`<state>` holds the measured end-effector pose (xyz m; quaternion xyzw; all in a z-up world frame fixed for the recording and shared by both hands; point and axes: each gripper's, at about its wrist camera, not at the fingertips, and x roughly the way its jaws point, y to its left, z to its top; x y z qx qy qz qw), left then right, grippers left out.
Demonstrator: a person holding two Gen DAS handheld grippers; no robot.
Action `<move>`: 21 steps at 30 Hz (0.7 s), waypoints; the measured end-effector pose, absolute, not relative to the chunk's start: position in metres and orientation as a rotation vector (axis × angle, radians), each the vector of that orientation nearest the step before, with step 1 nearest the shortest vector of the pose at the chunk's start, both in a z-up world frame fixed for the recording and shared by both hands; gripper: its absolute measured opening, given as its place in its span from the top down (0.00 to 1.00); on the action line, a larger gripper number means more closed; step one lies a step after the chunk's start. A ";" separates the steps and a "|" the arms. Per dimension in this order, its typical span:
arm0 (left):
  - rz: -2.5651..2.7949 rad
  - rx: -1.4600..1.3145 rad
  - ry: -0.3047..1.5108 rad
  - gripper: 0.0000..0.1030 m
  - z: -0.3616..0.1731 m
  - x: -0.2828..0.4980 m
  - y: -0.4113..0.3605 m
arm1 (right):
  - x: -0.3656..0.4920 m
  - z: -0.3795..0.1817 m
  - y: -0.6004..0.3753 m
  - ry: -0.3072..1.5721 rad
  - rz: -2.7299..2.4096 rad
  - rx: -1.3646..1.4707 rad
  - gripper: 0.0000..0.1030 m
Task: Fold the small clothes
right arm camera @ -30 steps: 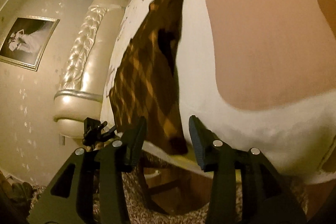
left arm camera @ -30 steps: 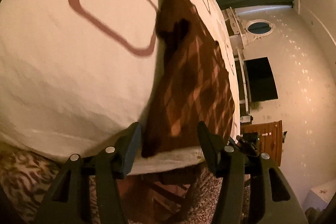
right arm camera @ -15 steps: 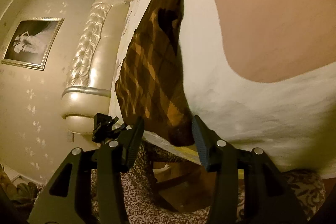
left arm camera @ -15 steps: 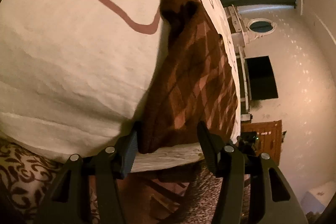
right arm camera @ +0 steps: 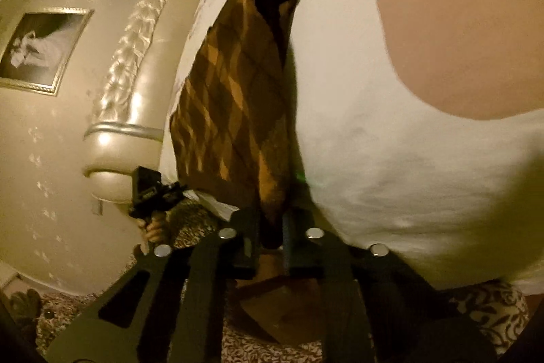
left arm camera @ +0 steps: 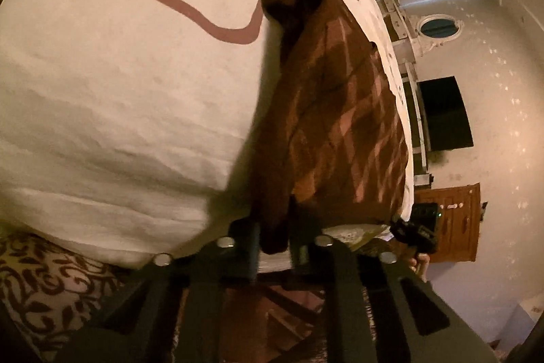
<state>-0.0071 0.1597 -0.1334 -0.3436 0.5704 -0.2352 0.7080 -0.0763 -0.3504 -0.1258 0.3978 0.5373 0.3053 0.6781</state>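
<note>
- Left claw [left arm camera: 274,242]: clenched on the near hem of the brown checked garment [left arm camera: 333,111]. In the left wrist view a bunched fold of cloth sits between the two fingers at lower centre. The grip lies on the garment's left corner, judged to give control of that edge for lifting it into a fold.
- Garment: one item. It lies lengthwise on the bed [left arm camera: 119,97], running from the lower centre of the frame to the upper centre, with its far end narrowing to a dark tip. Its near hem hangs at the bed edge, which puts both corners within reach of the claws.
- Bed cover: white, with one brown rounded-rectangle outline at the upper left of the left wrist view and one solid tan patch at the upper right of the right wrist view.
- Right claw [right arm camera: 272,235]: clenched on the same garment [right arm camera: 234,97] at its other near corner; a strip of checked cloth passes down between the fingers at lower centre of the right wrist view. Two grips on one hem are judged to keep the edge straight during the fold.
- Each wrist view shows the opposite claw at the bed edge: lower right in the left view, lower left in the right view.
- Count: two claws, one garment, one bed. The fold is judged not yet made.
- Background: one headboard [right arm camera: 112,111] and one framed picture [right arm camera: 40,53] at the left of the right wrist view.
</note>
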 end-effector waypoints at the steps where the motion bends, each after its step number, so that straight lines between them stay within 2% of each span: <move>1: -0.525 -0.762 1.265 0.93 -0.134 -0.007 0.159 | -0.077 -0.124 -0.349 1.201 0.686 0.890 0.95; 8: -0.605 -0.817 1.181 0.95 -0.106 -0.014 0.164 | -0.085 -0.099 -0.351 1.126 0.718 0.910 0.95; 21: -0.706 -1.087 0.904 0.95 0.007 -0.060 0.181 | -0.116 -0.004 -0.382 0.861 0.791 1.061 0.95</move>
